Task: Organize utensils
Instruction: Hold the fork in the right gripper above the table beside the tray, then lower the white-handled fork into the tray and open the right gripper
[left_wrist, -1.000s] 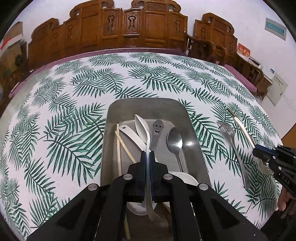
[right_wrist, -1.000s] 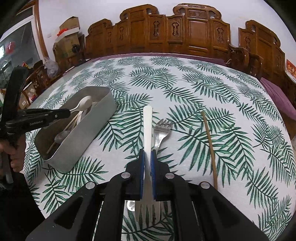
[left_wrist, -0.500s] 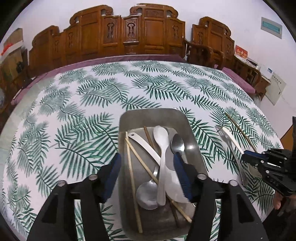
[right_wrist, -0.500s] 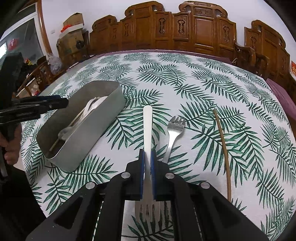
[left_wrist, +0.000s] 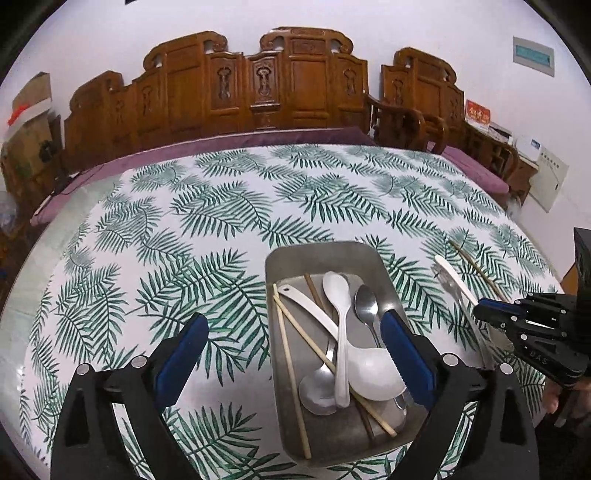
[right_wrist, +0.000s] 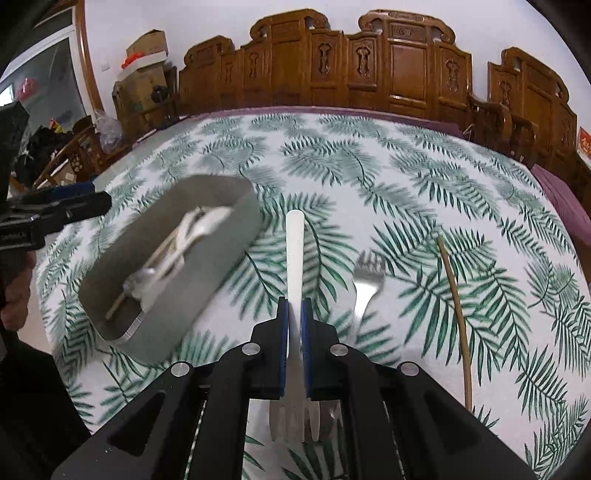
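A: Utensils — spoons (left_wrist: 341, 332) and chopsticks (left_wrist: 288, 365) are piled in the metal tray (left_wrist: 317, 254), seen between the left gripper (left_wrist: 295, 354)'s opening jaws, nothing gripped.

B: A white-handled fork (right_wrist: 294, 258) is clamped in the right gripper (right_wrist: 294, 325) — a steel fork (right_wrist: 365, 284) and a chopstick (right_wrist: 456, 306) lie right of it.

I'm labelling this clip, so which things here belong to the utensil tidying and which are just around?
Part of the job:
metal tray holding spoons and chopsticks
white fork clamped in the right gripper
metal fork on the cloth
loose chopstick
left gripper, jaws opening, nothing between them

Just around:
carved wooden chairs
cardboard boxes
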